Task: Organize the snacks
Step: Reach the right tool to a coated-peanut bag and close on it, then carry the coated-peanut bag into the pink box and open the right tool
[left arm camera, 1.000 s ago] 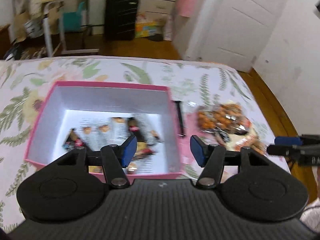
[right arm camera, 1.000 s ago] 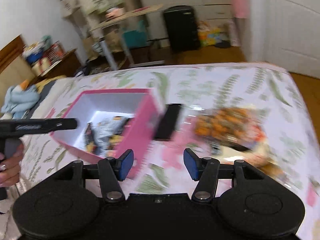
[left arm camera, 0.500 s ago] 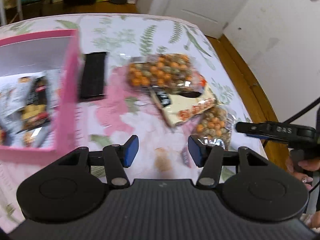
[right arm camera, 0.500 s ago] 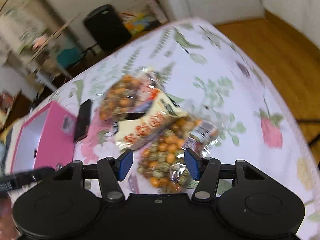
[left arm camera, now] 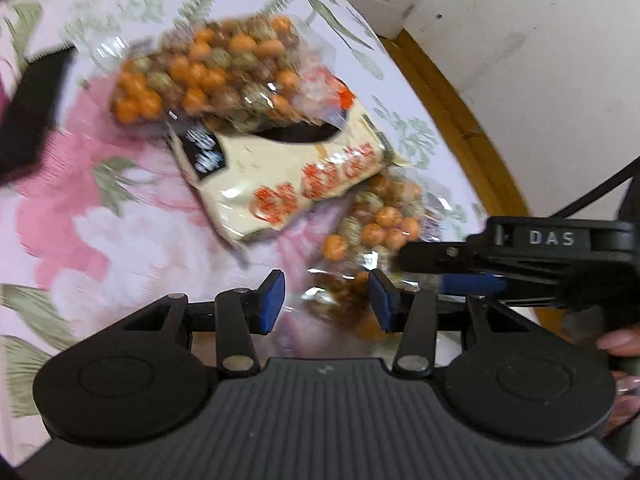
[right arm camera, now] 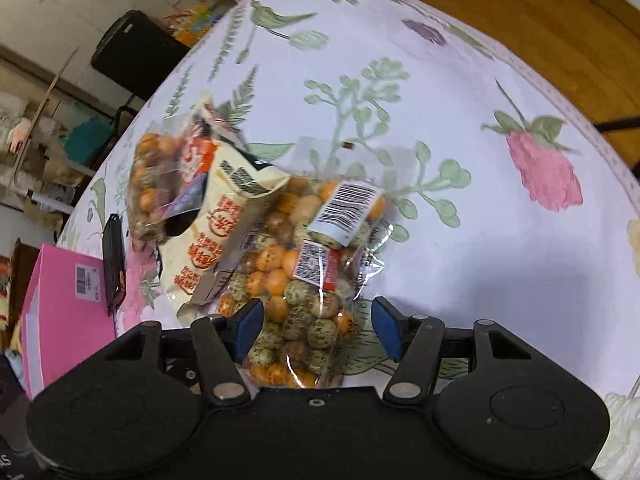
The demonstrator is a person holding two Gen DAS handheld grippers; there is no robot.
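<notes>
Three snack packs lie piled on the floral bedspread: a far clear bag of orange and green coated nuts (left arm camera: 212,68) (right arm camera: 150,184), a cream pack with red print (left arm camera: 288,184) (right arm camera: 218,236) over it, and a near clear nut bag (left arm camera: 376,232) (right arm camera: 296,280). My right gripper (right arm camera: 316,326) is open with the near bag's end between its fingers, not closed on it. My left gripper (left arm camera: 326,300) is open, just short of the same bag. The right gripper also shows in the left wrist view (left arm camera: 452,276). The pink box (right arm camera: 64,312) stands at the left.
A flat black object (right arm camera: 114,260) (left arm camera: 32,116) lies between the box and the packs. The bed's edge and wooden floor (right arm camera: 540,12) are close on the right. A black case (right arm camera: 136,54) and cluttered shelves stand beyond the bed.
Both grippers swung from the pink box to the snack pile and closed in on the near nut bag. The bag now sits between the right gripper's open fingers.
</notes>
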